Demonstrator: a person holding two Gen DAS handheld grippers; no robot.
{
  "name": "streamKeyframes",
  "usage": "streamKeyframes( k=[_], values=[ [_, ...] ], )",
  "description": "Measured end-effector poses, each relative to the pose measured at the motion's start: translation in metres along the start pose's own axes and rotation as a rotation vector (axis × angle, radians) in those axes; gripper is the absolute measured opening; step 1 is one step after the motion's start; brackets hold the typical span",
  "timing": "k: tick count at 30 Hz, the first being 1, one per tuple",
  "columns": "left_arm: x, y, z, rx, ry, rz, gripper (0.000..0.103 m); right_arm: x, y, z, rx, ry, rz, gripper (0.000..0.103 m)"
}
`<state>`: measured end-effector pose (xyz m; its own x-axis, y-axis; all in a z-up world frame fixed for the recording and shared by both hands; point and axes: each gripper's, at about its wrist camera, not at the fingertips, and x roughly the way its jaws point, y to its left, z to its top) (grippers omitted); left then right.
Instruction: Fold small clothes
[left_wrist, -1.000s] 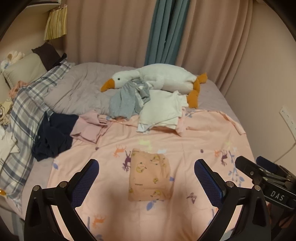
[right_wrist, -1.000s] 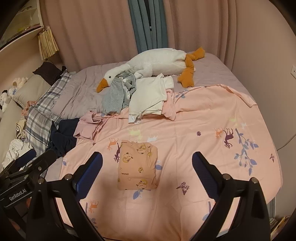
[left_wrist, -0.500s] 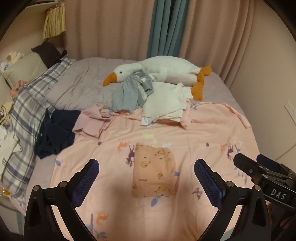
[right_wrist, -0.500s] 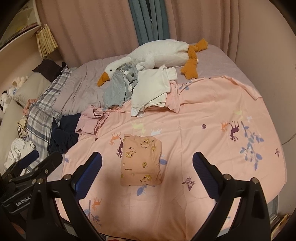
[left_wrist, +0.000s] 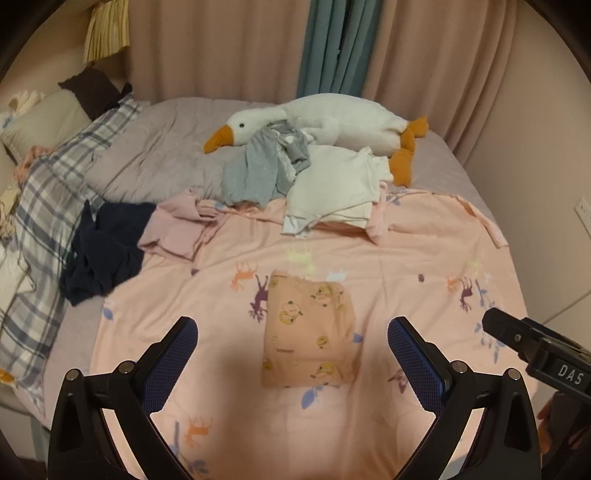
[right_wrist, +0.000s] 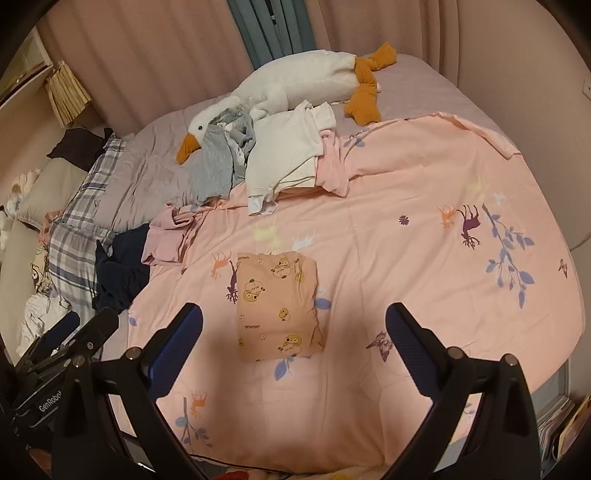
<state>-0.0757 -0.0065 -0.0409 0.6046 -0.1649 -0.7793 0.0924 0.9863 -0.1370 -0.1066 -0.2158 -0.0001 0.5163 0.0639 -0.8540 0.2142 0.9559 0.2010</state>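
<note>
A folded peach garment with small cartoon prints (left_wrist: 308, 334) (right_wrist: 279, 306) lies flat in the middle of the pink animal-print sheet (left_wrist: 406, 266) (right_wrist: 424, 266). My left gripper (left_wrist: 291, 347) is open above the sheet, the folded piece lying ahead between its fingers, untouched. My right gripper (right_wrist: 293, 334) is also open and empty, held over the same spot. Unfolded clothes lie farther back: a white top (left_wrist: 332, 188) (right_wrist: 284, 147), a grey piece (left_wrist: 255, 171) (right_wrist: 216, 162), a pale pink one (left_wrist: 177, 230) (right_wrist: 168, 240) and a dark navy one (left_wrist: 103, 251) (right_wrist: 120, 269).
A white plush goose (left_wrist: 325, 122) (right_wrist: 295, 86) lies across the back of the bed. A plaid blanket (left_wrist: 40, 206) and pillows sit at the left. Curtains hang behind; a wall stands at the right. The other gripper's body (left_wrist: 543, 350) shows at the left wrist view's right edge.
Both grippers have drawn back and risen slightly; the bed and folded garment sit a little farther and lower in view. Both stay open; the clothes have not moved.
</note>
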Motion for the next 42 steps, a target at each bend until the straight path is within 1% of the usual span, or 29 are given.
streamKeyframes(
  k=[4, 7, 9, 13, 18, 25, 35, 38, 42],
  values=[
    [0.001, 0.001, 0.001, 0.007, 0.000, 0.018, 0.102, 0.004, 0.001, 0.001, -0.021, 0.008, -0.022, 0.100],
    [0.001, 0.002, 0.001, 0.000, 0.006, 0.008, 0.102, 0.005, -0.001, 0.002, -0.014, 0.015, -0.013, 0.100],
    [0.002, 0.003, 0.001, -0.004, 0.011, 0.003, 0.102, 0.007, -0.002, 0.003, -0.016, 0.016, -0.023, 0.100],
    [0.004, 0.002, 0.003, 0.006, 0.015, 0.016, 0.102, 0.009, -0.003, 0.005, -0.015, 0.020, -0.026, 0.100],
    [0.005, 0.002, 0.003, 0.004, 0.018, 0.008, 0.102, 0.011, -0.005, 0.005, -0.019, 0.026, -0.017, 0.100],
    [0.006, -0.002, 0.002, 0.017, 0.025, 0.020, 0.102, 0.017, -0.006, 0.003, -0.023, 0.049, -0.017, 0.100],
    [0.006, -0.005, 0.001, 0.021, 0.024, 0.024, 0.102, 0.018, -0.005, 0.002, -0.038, 0.057, -0.037, 0.100],
    [0.004, -0.005, 0.000, 0.022, 0.015, 0.015, 0.102, 0.015, -0.003, 0.002, -0.048, 0.046, -0.051, 0.100],
    [0.006, -0.004, 0.001, 0.029, 0.022, 0.025, 0.102, 0.016, -0.002, 0.000, -0.043, 0.053, -0.044, 0.100]
  ],
)
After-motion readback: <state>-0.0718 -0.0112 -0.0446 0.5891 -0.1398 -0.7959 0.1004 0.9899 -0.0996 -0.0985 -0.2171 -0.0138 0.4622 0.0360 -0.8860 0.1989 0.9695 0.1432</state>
